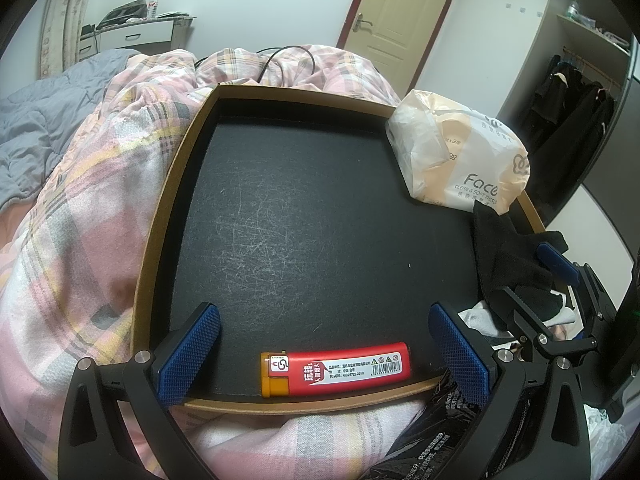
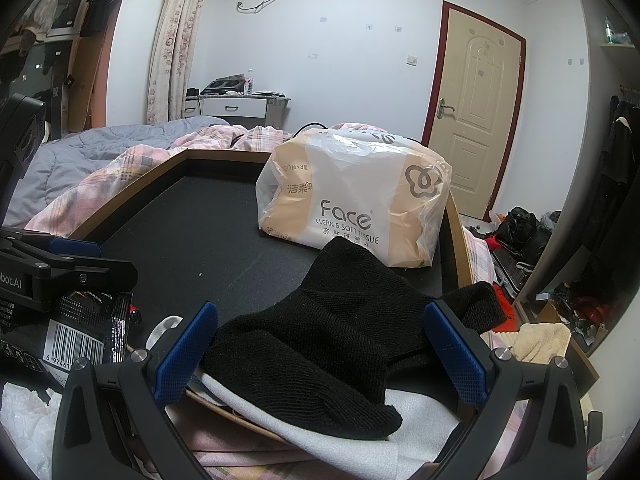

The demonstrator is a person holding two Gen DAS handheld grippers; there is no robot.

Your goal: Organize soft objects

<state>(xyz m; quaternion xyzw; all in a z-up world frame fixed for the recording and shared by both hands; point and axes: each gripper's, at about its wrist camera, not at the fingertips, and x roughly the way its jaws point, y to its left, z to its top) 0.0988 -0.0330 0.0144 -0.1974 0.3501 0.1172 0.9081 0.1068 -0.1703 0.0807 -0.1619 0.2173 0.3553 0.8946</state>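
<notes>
Black-lined tray point(image 1: 168, 216) on a plaid quilt point(image 1: 80, 208) mid-frame, lighter point(image 1: 336, 368) at its lower edge, left claw point(image 1: 324, 352) wide, right claw point(image 2: 320, 344) wide around a black sock point(image 2: 320, 344), door point(image 2: 476, 112) upper right.

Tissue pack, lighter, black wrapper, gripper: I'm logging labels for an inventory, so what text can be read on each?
"Face", "CLEAN & SOFT TISSUE", "120", "x3": tissue pack.
Chinese characters beside the logo on the tissue pack: I cannot transcribe them reliably.
White label with barcode and fine print: red lighter, too small to read.
"6 97461" under a barcode: black wrapper.
"bot.AI", cut off at the frame edge: left gripper body.
</notes>
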